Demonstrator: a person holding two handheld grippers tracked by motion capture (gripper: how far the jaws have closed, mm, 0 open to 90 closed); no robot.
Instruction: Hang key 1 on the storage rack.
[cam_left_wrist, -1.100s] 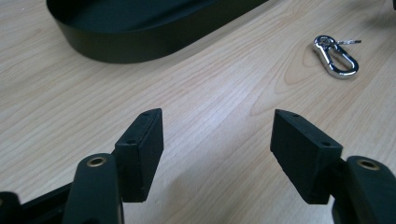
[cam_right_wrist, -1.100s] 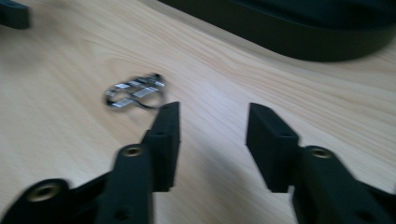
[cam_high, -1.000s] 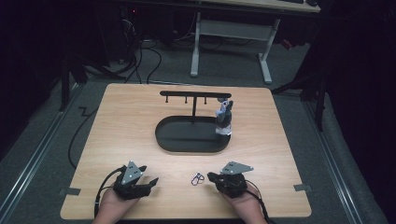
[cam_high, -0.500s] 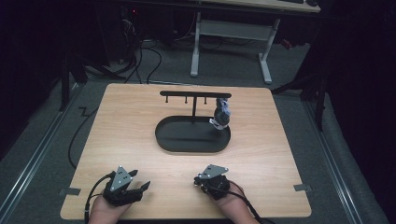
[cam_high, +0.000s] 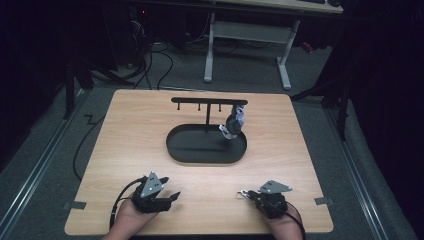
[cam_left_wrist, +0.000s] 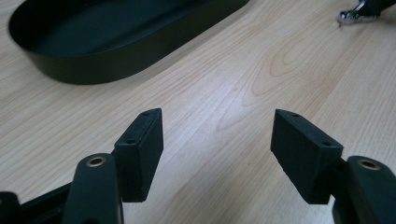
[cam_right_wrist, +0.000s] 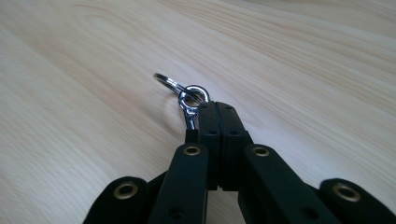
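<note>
Here, right gripper (cam_right_wrist: 215, 108) clamped on a metal clasp (cam_right_wrist: 188, 106), ring end poking past the tips, low over the table (cam_high: 130, 130). Left gripper (cam_left_wrist: 217, 140) spread wide, nothing between; black tray (cam_left_wrist: 88, 70) ahead of it, clasp far off to its right.

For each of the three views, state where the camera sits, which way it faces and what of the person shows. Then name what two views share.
High view: above the person's side, facing forward and down on the table; both hands and grippers enter from below.
Left gripper view: rides the left gripper, looking along its open jaws toward the black tray.
Right gripper view: rides the right gripper, jaws shut on a metal key ring.
Shared: the key ring also shows in the left gripper view.
</note>
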